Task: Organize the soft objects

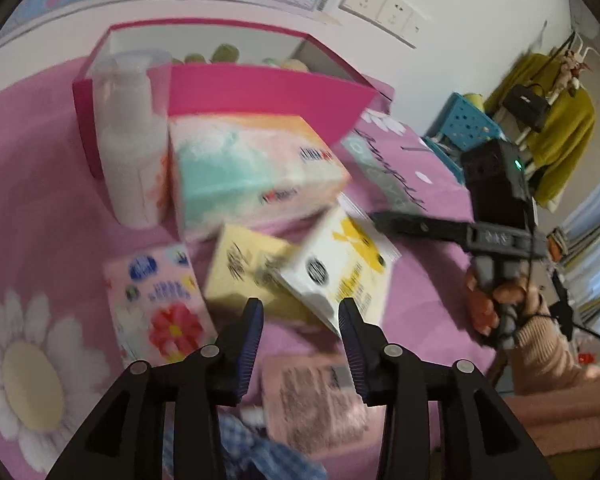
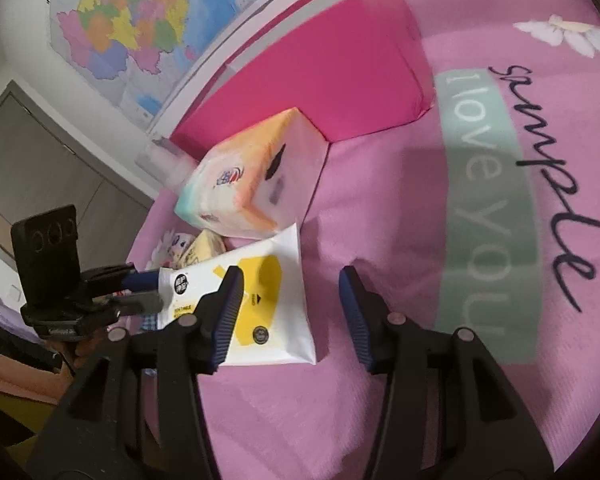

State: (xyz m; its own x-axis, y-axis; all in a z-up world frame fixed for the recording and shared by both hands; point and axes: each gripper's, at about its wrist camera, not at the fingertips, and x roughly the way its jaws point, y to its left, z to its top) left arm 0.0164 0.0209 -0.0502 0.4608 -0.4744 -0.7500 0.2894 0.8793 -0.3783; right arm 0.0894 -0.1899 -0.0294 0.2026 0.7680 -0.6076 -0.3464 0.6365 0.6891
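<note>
L to R in left wrist view: pink bedspread w/ big white daisy print point(image 1: 32, 364) covers the bed; on it a small pink tissue pack w/ red flower print point(image 1: 160, 300) lies flat at left. Behind it a white soft plastic-wrapped roll pack point(image 1: 128, 140) stands upright against the front left corner of an open magenta cardboard box point(image 1: 260, 92), greenish soft items just visible inside, too blurred to tell apart. Just right of the roll pack, a large pastel teal-orange-white tissue pack point(image 1: 252, 172) sits in front of the box, touching its front wall. Nearer the camera, a pale yellow tissue pack point(image 1: 240, 264), and beside it, overlapping it, a white-and-yellow wet-wipe pouch point(image 1: 340, 268), tilted. Left gripper point(image 1: 300, 316) hovers just short of these two; fingers point(image 1: 252, 344) apart, nothing between them, no contact seen. Below the fingers a light pink printed pack point(image 1: 312, 404) and a bit of blue checked cloth point(image 1: 252, 452). Far right: the person's hand point(image 1: 496, 304) in a pink knit sleeve holds the other tool. Right wrist view: right gripper point(image 2: 292, 308) is over the bedspread w/ fingers point(image 2: 228, 312) spread wide; the wipe pouch point(image 2: 268, 300) lies flat partly behind the left finger, not clamped, whether it touches, can't tell. Teal banner print w/ "I love you" text point(image 2: 488, 208) runs down the right.
</note>
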